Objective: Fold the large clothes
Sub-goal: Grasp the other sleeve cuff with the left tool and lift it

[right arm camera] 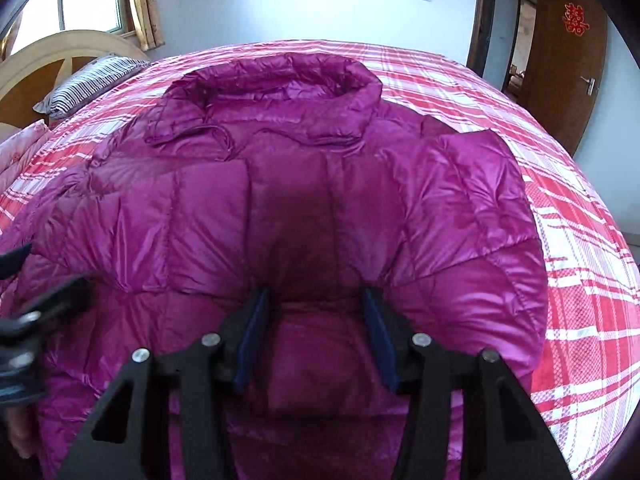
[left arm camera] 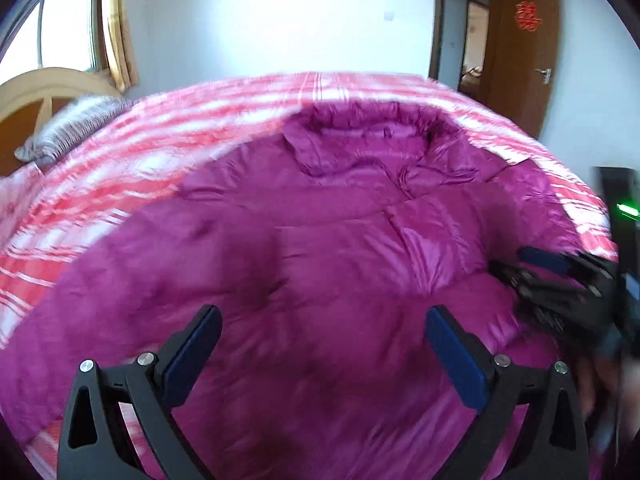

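Note:
A large magenta puffer jacket (left arm camera: 320,240) lies spread on the bed, hood at the far end; it also fills the right wrist view (right arm camera: 300,200). My left gripper (left arm camera: 322,340) is open wide and empty, just above the jacket's near part. My right gripper (right arm camera: 316,320) has its jaws partly closed around a raised fold of the jacket's lower part; the fabric sits between the blue pads (right arm camera: 256,332). The right gripper also shows at the right edge of the left wrist view (left arm camera: 560,276), blurred.
The bed has a red and white checked sheet (right arm camera: 560,220). A striped pillow (right arm camera: 88,80) and a wooden headboard (right arm camera: 40,64) are at the far left. A brown door (right arm camera: 568,60) stands open at the far right. A window (left arm camera: 64,24) is at upper left.

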Motion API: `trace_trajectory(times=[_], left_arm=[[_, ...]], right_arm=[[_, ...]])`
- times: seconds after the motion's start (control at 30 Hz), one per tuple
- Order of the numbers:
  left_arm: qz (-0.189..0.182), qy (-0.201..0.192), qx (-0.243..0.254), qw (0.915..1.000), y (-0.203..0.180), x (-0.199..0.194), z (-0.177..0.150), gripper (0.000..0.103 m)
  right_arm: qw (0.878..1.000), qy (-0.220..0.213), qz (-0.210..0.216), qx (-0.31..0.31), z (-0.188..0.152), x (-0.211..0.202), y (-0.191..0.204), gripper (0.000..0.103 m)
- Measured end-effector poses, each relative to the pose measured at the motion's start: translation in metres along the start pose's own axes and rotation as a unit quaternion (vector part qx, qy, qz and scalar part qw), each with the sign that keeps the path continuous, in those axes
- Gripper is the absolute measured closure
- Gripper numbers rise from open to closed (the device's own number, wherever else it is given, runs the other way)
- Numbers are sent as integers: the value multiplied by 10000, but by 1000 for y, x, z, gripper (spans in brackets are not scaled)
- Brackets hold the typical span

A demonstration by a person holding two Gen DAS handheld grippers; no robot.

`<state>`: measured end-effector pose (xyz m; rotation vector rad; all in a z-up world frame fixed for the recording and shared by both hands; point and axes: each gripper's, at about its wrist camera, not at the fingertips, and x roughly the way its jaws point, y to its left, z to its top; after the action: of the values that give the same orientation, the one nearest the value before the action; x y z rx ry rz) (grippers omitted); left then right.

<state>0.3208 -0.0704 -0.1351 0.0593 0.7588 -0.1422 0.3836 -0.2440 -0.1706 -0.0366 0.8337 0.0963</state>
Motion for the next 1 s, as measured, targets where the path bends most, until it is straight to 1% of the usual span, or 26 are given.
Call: trace_trajectory(times=[0.1, 0.2, 0.27, 0.33, 0.4, 0.43, 0.47, 0.5, 0.53, 0.57, 0.6, 0.63, 0.67, 0.73, 0.77, 0.87, 1.0], left_arm=[[176, -182, 116, 9996, 34, -38, -14, 1], [459, -190, 4, 9988, 85, -67, -34, 1], [782, -170, -166, 9967, 125, -82, -51, 1], [1109, -105, -438, 9928, 168, -96, -70, 1], [1247, -29, -783, 9891, 208, -108, -88, 1], [1280, 21, -1095, 9857, 232, -113, -98, 1], [1257, 35, -1308, 9834, 246, -116, -104, 1], [1146, 25, -1651, 9796, 264, -120, -112, 1], [1039, 21, -1870, 9768, 273, -121, -117, 2], [921, 22, -2081, 9738, 281, -121, -120, 6], [702, 14, -2338, 9697, 289, -121, -123, 10], [526, 11, -2494, 9670, 293, -119, -124, 27], [331, 39, -2644, 9638, 297, -115, -125, 40], [180, 77, -2850, 9583, 301, -106, -124, 40], [168, 93, -2905, 9567, 302, -103, -124, 40], [153, 198, -2966, 9547, 304, -91, -121, 40], [442, 267, -2974, 9533, 308, -91, -122, 40]], right_arm=[[9999, -11, -82, -61, 1, 0, 5, 50], [9998, -7, -140, -114, 0, 0, 6, 50], [9997, -12, -173, -142, 0, -1, 7, 50], [9997, -24, -190, -148, -1, -1, 7, 50], [9997, -28, -196, -152, 0, -1, 7, 50], [9997, -30, -198, -156, 0, -1, 8, 50], [9997, -35, -207, -161, -1, -2, 8, 50], [9996, -38, -221, -169, -1, -2, 8, 50], [9995, -43, -246, -184, -1, -2, 9, 50], [9994, -50, -269, -200, -1, -2, 9, 50], [9993, -59, -292, -217, -1, -3, 10, 50], [9993, -67, -305, -224, -2, -3, 10, 50], [9992, -72, -312, -226, -1, -3, 11, 50], [9991, -81, -332, -236, -1, -3, 11, 49], [9991, -82, -341, -242, -1, -3, 12, 49], [9990, -90, -358, -249, -1, -3, 12, 49], [9990, -96, -361, -249, -1, -3, 12, 49]])
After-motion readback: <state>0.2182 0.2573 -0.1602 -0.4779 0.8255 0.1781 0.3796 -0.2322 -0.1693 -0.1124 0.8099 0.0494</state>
